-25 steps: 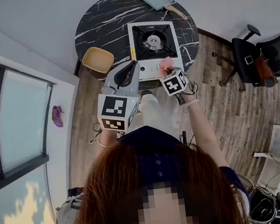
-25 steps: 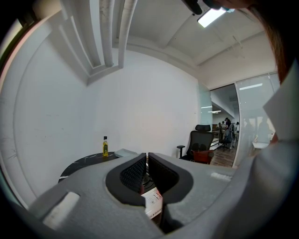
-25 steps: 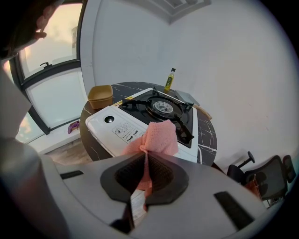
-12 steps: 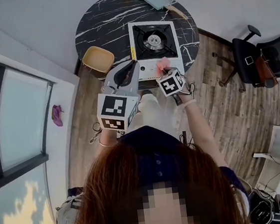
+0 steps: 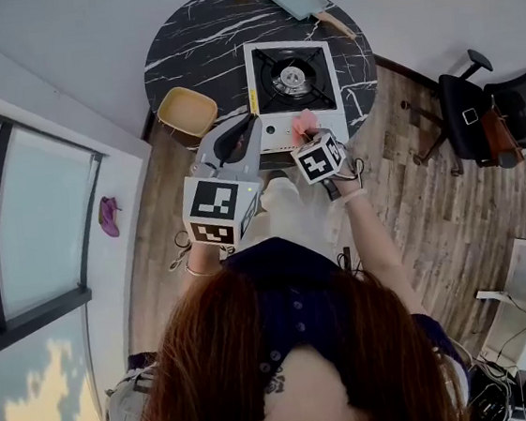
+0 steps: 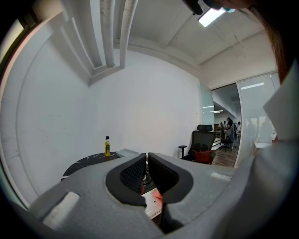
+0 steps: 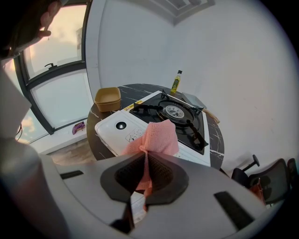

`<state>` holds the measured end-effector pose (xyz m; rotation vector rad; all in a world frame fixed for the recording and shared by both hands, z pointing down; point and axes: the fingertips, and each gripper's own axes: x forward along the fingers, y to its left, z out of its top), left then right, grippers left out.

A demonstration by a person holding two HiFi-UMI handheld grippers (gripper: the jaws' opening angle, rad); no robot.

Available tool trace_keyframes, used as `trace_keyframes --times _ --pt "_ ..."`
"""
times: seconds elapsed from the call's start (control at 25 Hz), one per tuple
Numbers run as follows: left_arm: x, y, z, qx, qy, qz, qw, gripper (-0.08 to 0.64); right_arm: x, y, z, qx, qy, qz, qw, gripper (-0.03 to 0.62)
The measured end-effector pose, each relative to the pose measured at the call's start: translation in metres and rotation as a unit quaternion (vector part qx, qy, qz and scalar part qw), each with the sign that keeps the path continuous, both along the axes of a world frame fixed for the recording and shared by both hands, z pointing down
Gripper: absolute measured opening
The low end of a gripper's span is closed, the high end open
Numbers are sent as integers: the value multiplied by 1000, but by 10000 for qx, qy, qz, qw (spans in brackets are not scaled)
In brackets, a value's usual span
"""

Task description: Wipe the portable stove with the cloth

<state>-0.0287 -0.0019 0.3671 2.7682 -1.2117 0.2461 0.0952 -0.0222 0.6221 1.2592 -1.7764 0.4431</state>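
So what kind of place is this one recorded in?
Probably an office corner rather than a kitchen: black office chairs stand on the wood floor, a glass partition opens to a workspace beyond, and the portable stove sits on a round marble-look table.

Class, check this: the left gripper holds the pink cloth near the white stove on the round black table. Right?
Not the left: the right gripper view shows the pink cloth clamped in the jaws of the right gripper. The white stove on the round black table is as stated.
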Motion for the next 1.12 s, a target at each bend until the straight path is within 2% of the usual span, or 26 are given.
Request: trace_keyframes --times 1.12 --pt "-20 0 3 -28 25 -193 9998 23 -41 -2 1 -2 -112 -293 9995 23"
